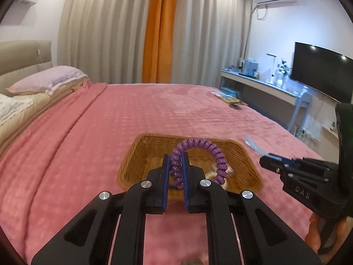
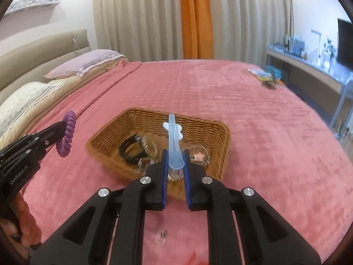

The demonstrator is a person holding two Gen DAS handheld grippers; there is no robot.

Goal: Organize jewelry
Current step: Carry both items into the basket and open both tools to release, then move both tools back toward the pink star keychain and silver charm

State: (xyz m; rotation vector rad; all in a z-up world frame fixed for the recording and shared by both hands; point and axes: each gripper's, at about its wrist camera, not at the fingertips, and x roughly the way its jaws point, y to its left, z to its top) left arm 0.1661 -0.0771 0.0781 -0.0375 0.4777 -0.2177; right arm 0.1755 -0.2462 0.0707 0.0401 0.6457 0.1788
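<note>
My left gripper (image 1: 176,158) is shut on a purple spiral hair tie (image 1: 207,152) and holds it above the near rim of a wicker basket (image 1: 136,148) on the pink bed. My right gripper (image 2: 175,153) is shut on a light blue hair clip (image 2: 174,137) that points forward over the same basket (image 2: 106,132). In the basket lie a black ring-shaped piece (image 2: 132,151) and a clear round piece (image 2: 198,154). The left gripper with the hair tie (image 2: 67,135) shows at the left of the right wrist view. The right gripper (image 1: 268,162) shows at the right of the left wrist view.
The pink blanket (image 2: 253,132) covers the bed. Pillows (image 2: 88,63) lie at the headboard on the left. A small shiny item (image 2: 162,237) lies on the blanket under my right gripper. Books (image 2: 261,74) lie at the far right corner. A desk (image 1: 264,86) and TV stand beyond.
</note>
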